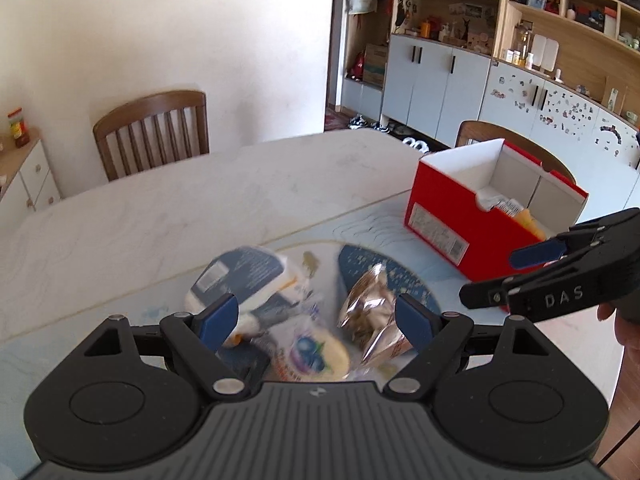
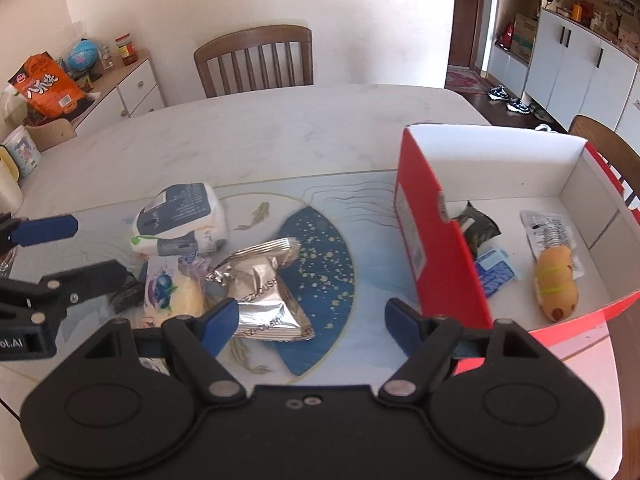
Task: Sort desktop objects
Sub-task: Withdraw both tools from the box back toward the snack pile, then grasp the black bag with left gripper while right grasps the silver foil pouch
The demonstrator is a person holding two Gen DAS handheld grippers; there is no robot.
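Snack packets lie on the pale marble tabletop left of the red box; both grippers hover spread, empty; wooden chair behind it.

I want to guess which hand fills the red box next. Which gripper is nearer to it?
Right. The right gripper hangs open beside the red box, one finger at its near corner. The left gripper is open over the snack pile, farther away.
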